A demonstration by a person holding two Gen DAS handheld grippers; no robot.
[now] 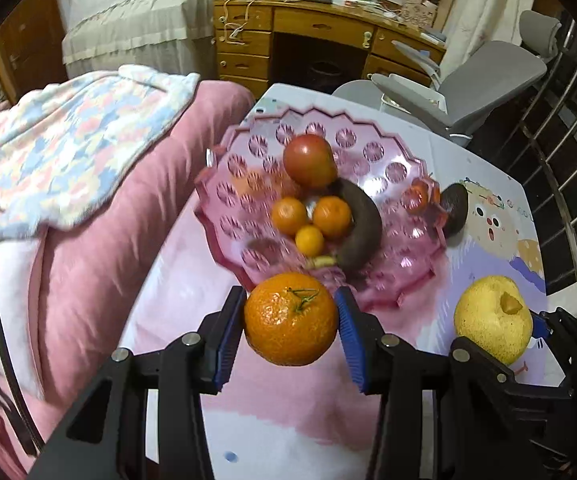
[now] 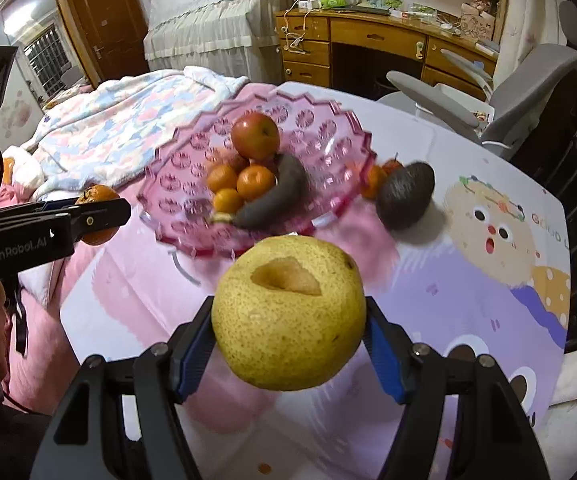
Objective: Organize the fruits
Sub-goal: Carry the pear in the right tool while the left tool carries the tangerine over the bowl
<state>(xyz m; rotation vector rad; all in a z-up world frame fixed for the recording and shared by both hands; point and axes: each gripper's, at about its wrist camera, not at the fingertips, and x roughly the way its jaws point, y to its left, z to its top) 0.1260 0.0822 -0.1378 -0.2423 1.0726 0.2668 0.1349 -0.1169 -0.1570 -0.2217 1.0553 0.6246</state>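
While both fruits hang clear of the bench (image 2: 468, 152), the left tool (image 1: 291, 318) is clamped on a mandarin (image 1: 291, 319) and the right tool (image 2: 288, 320) stands wider, gripping a yellow pear (image 2: 288, 312) by its sides. I think they are held high so they can pass over the rim of the pink fruit bowl (image 2: 328, 128) near the far left corner. An avocado (image 2: 406, 194) waits beside the bowl, toward the right edge. Behind the rim some small orange fruit is blurred; I cannot name it.
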